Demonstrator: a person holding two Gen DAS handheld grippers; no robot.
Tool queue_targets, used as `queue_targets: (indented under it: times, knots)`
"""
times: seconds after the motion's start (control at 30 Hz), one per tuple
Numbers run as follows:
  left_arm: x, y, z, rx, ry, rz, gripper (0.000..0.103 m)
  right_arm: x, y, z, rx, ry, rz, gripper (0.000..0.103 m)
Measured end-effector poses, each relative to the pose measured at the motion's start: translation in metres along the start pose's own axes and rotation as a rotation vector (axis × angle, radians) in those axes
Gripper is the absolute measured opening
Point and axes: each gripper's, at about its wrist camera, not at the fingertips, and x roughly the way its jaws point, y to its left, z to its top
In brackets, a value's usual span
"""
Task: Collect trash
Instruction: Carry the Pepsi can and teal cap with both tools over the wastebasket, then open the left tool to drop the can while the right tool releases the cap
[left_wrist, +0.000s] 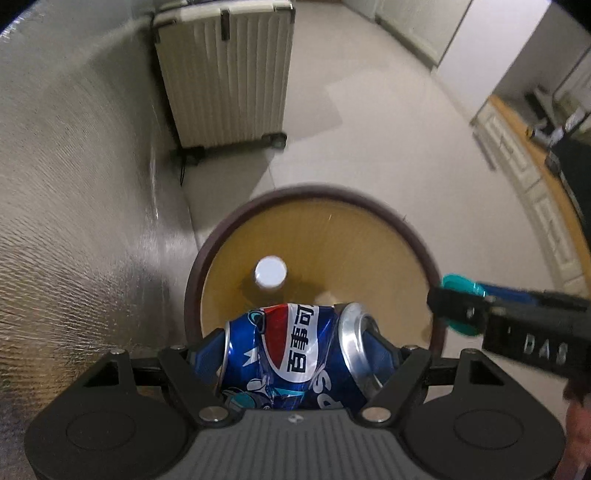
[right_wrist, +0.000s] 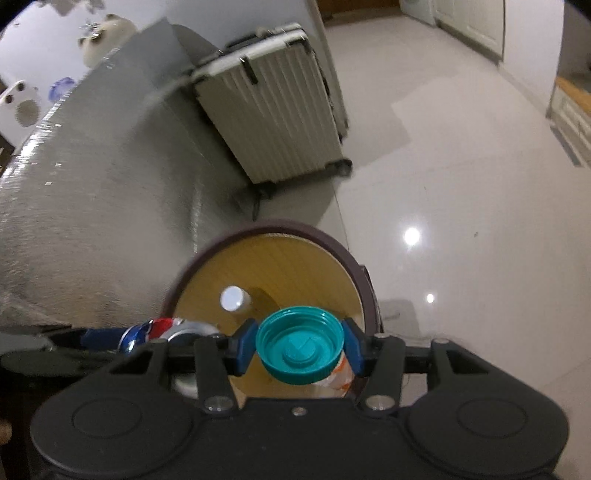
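My left gripper (left_wrist: 295, 350) is shut on a crushed blue Pepsi can (left_wrist: 295, 354), held sideways over the near rim of a round bin (left_wrist: 192, 280) with a brown rim and yellow-tan inside. A small white-capped bottle (left_wrist: 270, 272) stands inside the bin. My right gripper (right_wrist: 299, 349) is shut on a teal bottle cap (right_wrist: 300, 347), held over the same bin (right_wrist: 354, 266); the cap also shows in the left wrist view (left_wrist: 461, 306). The can's end (right_wrist: 162, 330) shows at the left in the right wrist view. A white and orange wrapper (right_wrist: 338, 376) lies under the cap.
A cream ribbed suitcase (left_wrist: 225, 74) stands on the tiled floor behind the bin. A silver foil-covered surface (left_wrist: 74, 221) rises on the left. A wooden-topped cabinet (left_wrist: 535, 177) runs along the right. Pale floor (right_wrist: 461, 221) lies to the right.
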Motion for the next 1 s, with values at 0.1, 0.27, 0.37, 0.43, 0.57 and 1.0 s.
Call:
queue_targets:
  times: [0.1, 0.27, 0.37, 0.43, 0.57, 1.0]
  knots:
    - [0.01, 0.001, 0.001, 0.028, 0.03, 0.029, 0.079, 0.014, -0.004, -0.001, 0.035, 0.022, 0.009, 0.05]
    - [0.019, -0.008, 0.002, 0.091, 0.055, 0.005, 0.08, 0.026, 0.001, 0.002, 0.042, 0.037, 0.022, 0.05]
    - [0.024, -0.011, 0.0, 0.13, 0.066, 0.008, 0.08, 0.031, 0.007, 0.008, 0.035, 0.038, 0.028, 0.05]
    - [0.027, -0.014, -0.002, 0.15, 0.075, 0.002, 0.08, 0.031, 0.011, 0.01, 0.033, 0.036, 0.034, 0.05]
    - [0.032, -0.017, -0.003, 0.179, 0.078, -0.01, 0.101, 0.034, 0.015, 0.017, 0.021, 0.034, 0.046, 0.05]
    - [0.038, -0.018, -0.01, 0.204, 0.148, 0.038, 0.103, 0.042, 0.021, 0.017, -0.009, 0.047, 0.031, 0.07]
